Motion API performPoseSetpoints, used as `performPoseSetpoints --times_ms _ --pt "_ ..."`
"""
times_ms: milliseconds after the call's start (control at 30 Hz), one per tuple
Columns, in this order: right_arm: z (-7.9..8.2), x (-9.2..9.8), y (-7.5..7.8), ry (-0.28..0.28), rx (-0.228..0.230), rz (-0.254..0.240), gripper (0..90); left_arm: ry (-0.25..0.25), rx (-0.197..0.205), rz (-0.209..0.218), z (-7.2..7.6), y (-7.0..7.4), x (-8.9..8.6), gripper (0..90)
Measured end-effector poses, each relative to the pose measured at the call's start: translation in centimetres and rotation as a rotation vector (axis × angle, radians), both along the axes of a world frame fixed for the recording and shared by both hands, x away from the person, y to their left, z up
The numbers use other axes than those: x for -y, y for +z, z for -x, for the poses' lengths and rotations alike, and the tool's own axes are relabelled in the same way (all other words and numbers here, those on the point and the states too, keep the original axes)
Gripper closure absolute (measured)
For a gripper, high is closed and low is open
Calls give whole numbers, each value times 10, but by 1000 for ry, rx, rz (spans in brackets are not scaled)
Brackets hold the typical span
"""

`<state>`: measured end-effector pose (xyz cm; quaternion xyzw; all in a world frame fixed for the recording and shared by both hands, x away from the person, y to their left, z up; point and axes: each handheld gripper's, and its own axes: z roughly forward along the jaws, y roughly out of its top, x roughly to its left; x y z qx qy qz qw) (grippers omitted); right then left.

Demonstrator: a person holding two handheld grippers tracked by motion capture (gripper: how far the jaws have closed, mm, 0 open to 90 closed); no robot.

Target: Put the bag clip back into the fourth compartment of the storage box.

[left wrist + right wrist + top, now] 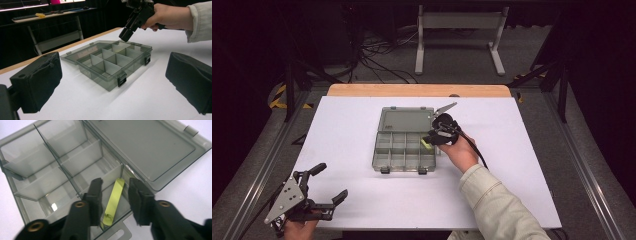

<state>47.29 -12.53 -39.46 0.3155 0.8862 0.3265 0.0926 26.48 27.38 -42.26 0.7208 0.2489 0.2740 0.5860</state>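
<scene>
Right gripper (115, 202) hangs over the far-right compartment of the open organizer box (381, 155), jaws parted to a narrow gap, and we see a yellow-green strip (113, 201) lying between them with neither pad pressing on it. We read that as a release into the compartment, or the moment before a pinch; the pictures alone do not settle which.

In the right gripper view the strip runs from about 6 o'clock up toward 12 o'clock, leaning slightly to 1 o'clock, so its long axis lies along the jaws' own line of sight and across their closing direction. That is the relation we would watch: the pads close from 9 and 3 o'clock onto the strip's 2 long edges, which suits a pinch, while a lift straight back leaves it in place.

From the high view the strip (426, 144) sits at the box's 3 o'clock side, directly under the right gripper (435, 138). Our left gripper (329, 182) rests at 7 o'clock of the box, well apart, jaws wide and holding nothing. The lid (406, 120) lies flat at 12 o'clock.
</scene>
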Motion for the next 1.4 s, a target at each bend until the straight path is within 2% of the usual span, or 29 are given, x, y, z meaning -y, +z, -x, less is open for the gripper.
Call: performPoseSetpoints --times_ms 100,233,367,433,800,1100,1400 --pt "4 1 7 -2 18 -15 410 1 0 1 0 0 0 13" --pt "13 2 17 0 62 -9 298 1 0 1 1 0 0 13" --pt "21 4 25 7 76 -29 253 2 0 2 1 0 0 13" --pt "29 6 34 17 98 -47 231 3 1 2 1 0 0 13" --pt "48 20 52 32 144 -85 201 6 2 1 1 0 -1 14" --pt "63 43 65 29 196 -137 137 6 11 -3 0 1 -1 13" --pt "85 71 72 8 285 -183 44 4 7 7 -1 2 0 13"
